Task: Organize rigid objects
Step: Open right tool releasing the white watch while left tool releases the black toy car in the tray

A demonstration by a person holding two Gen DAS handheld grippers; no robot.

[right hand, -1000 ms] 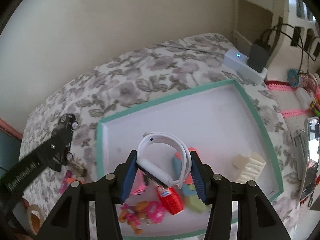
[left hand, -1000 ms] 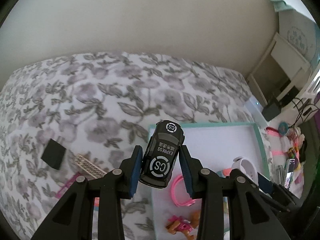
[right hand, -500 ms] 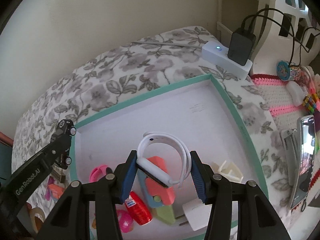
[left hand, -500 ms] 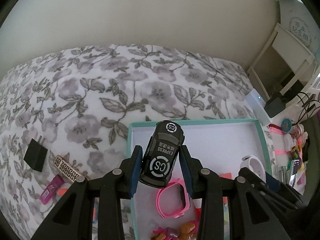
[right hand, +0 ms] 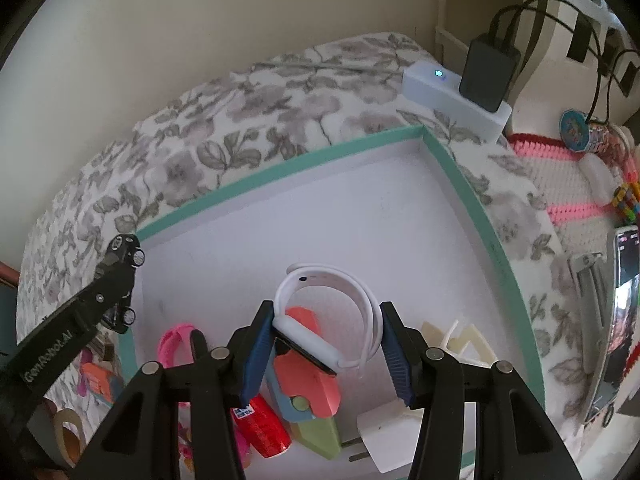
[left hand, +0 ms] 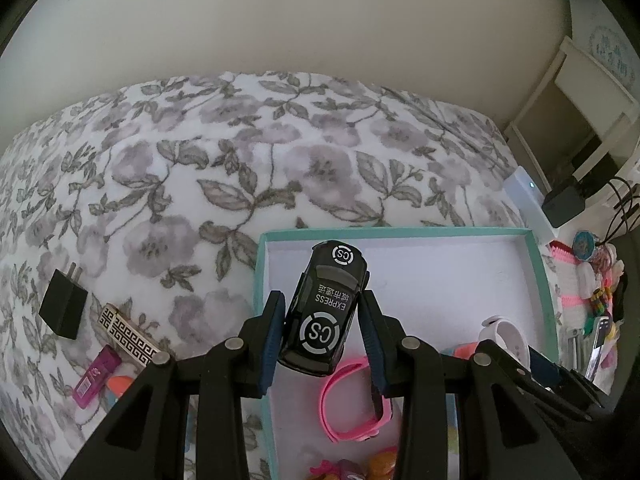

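**Black toy car and white smartwatch held over the teal box**

Black die-cast by the look of it, the toy car (left hand: 326, 312) sits clamped between the jaws of the left gripper (left hand: 323, 338), gripped across its flanks, nose pointing to the far side. It hangs above the near left corner of the teal-rimmed box (left hand: 536, 264), just inside the left wall. I judge it stiff and fairly dense for its size, with smooth painted sides that could slide on the pads; the wheels mean it may roll once set down, so the flat sides are the right place to hold it.

The right gripper (right hand: 323, 348) has its jaws closed on a white smartwatch (right hand: 332, 320), one pad on the watch body, the other on the looped strap. The body is rigid and its glass face probably scratches easily; the strap is springy silicone, so this hold likely gives a little. It hangs over the middle of the box, above an orange and green toy (right hand: 310, 384), a red cylinder (right hand: 262, 424) and a white plug adapter (right hand: 386, 438). A pink band (left hand: 352, 398) lies on the box floor near the car.

Outside, on the floral bedspread (left hand: 240, 152) to the left, a black charger (left hand: 63, 307), a patterned bar (left hand: 128, 332) and a purple stick (left hand: 96, 376) are not yet sorted.
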